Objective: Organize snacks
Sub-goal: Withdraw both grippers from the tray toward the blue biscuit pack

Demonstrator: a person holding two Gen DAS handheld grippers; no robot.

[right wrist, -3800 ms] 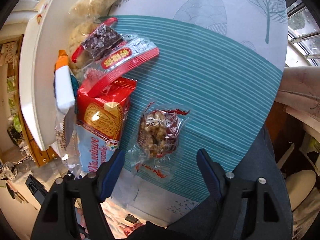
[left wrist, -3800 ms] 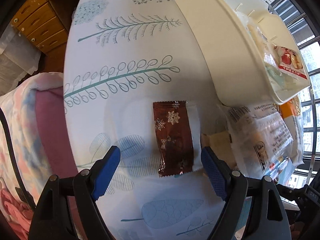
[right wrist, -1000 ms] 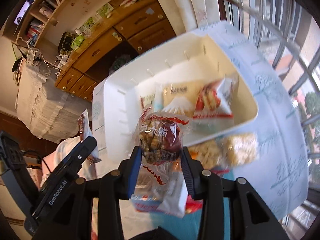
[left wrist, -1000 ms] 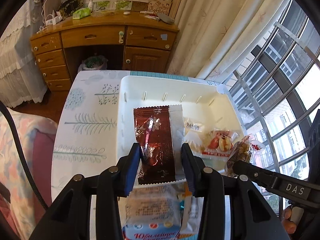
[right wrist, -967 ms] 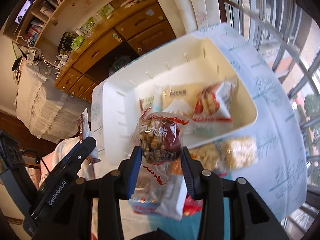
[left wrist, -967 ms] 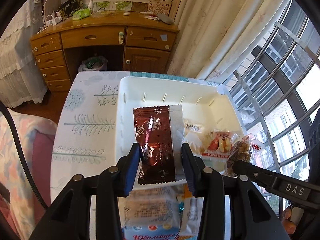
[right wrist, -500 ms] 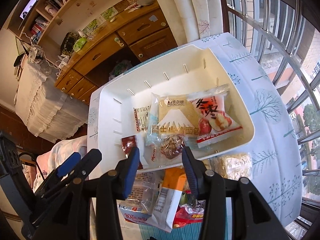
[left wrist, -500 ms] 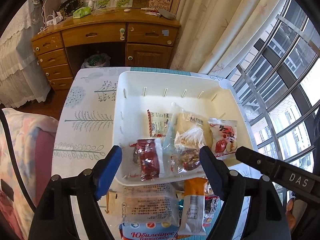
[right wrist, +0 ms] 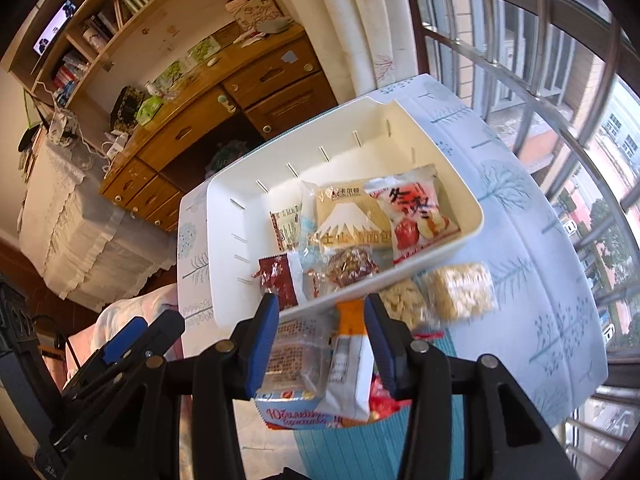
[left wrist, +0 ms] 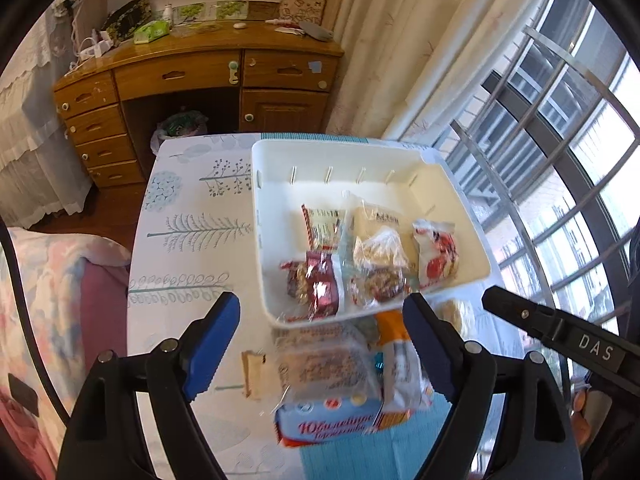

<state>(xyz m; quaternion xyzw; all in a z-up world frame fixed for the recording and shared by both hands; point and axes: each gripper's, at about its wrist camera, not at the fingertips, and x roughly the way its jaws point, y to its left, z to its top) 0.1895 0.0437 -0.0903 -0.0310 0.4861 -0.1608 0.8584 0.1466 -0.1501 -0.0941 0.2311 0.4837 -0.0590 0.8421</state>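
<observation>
Left hand-held gripper (left wrist: 321, 336): jaws wide and opening, nothing between the pads, hanging over the loose packs on the worktop (left wrist: 188, 248). Right hand-held gripper (right wrist: 320, 344): jaws partly apart, nothing gripped, over the same heap. Its black body shows at the right edge of the left view with "DAS" printed on it.

Nearest, under both grippers: a blue biscuit pack (left wrist: 332, 426) with red Cyrillic lettering, blurred, reads roughly "Юбилейное". A clear-wrapped pack (left wrist: 324, 364) with fine print lies on top of it, print too small to read. Just right of that, a white and orange pack (left wrist: 394, 364). A small tan wafer piece (left wrist: 252, 374) sits alone to the left on the leaf-print cloth. Two puffed rice cakes (right wrist: 436, 296) in clear wrap lie beside the bin's near wall.

The white bin (right wrist: 224, 240) stands mid-worktop and holds the sorted snacks. Near edge: a dark red snowflake bar (right wrist: 280, 280) next to a nut cluster pack (right wrist: 352, 268). Behind them: a tan bread pack (right wrist: 348, 220) with a Mount Fuji drawing, top line looks like "CALLETON", Chinese text across the bottom. Right of it, a red and white pack (right wrist: 416, 216) with large Chinese characters. Left, a small pack (right wrist: 286, 224) with a red striped edge.

Far: a wooden desk (left wrist: 192, 76) with drawers, curtains, barred window.
</observation>
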